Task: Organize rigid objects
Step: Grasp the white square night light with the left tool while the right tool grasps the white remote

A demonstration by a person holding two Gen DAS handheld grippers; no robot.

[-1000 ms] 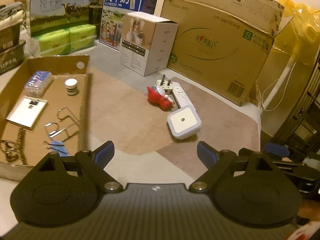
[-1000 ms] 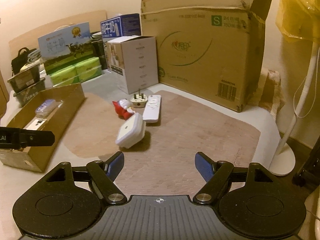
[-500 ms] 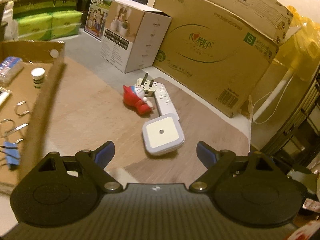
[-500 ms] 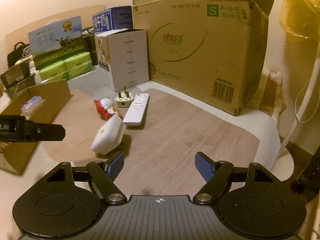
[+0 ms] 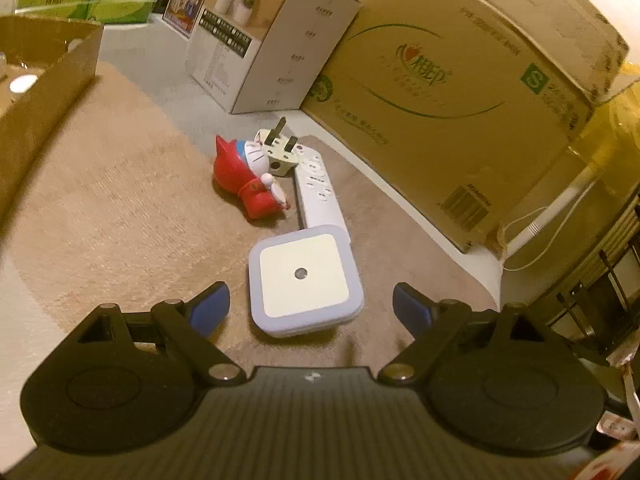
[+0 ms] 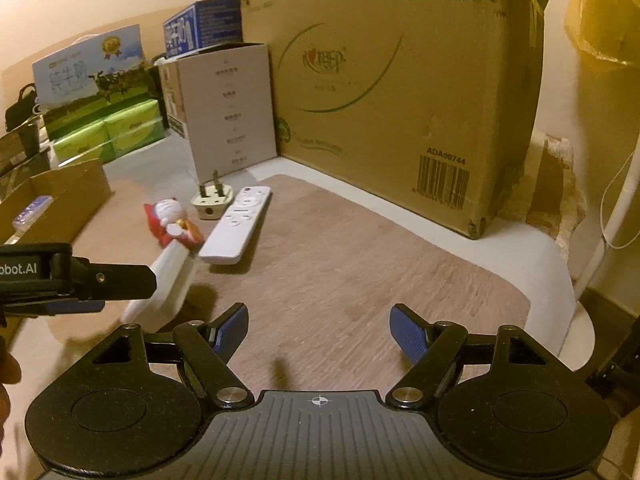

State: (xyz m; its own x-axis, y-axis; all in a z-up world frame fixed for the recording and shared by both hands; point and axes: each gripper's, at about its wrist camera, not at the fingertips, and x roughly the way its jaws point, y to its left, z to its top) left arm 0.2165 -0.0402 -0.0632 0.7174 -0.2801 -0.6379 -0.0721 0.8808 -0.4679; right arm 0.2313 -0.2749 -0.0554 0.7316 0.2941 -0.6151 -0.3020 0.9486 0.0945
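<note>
A white square night light [image 5: 304, 280] lies on the wood-grain mat [image 5: 120, 208], just ahead of and between the tips of my left gripper [image 5: 311, 307]. That gripper is open and its pads are clear of the light. Beyond the light lie a white remote [image 5: 320, 196], a red cartoon figure [image 5: 248, 184] and a cream plug adapter [image 5: 280, 150]. My right gripper [image 6: 319, 330] hangs open over bare mat, to the right of the remote [image 6: 236, 224]. In the right wrist view, one of the left fingers [image 6: 120, 280] covers part of the night light [image 6: 168, 276].
A shallow cardboard tray [image 5: 48, 92] holding small items stands at the left. A large cardboard box [image 5: 460, 92] and a white product box [image 5: 272, 48] wall off the back. Green tissue packs [image 6: 108, 136] sit far left. The table's edge and a fan pole [image 6: 600, 248] are at the right.
Both grippers have moved forward and lower toward the objects. The night light now sits between the left fingertips, and the tray has slid off to the left edge. Both jaws stay apart.
</note>
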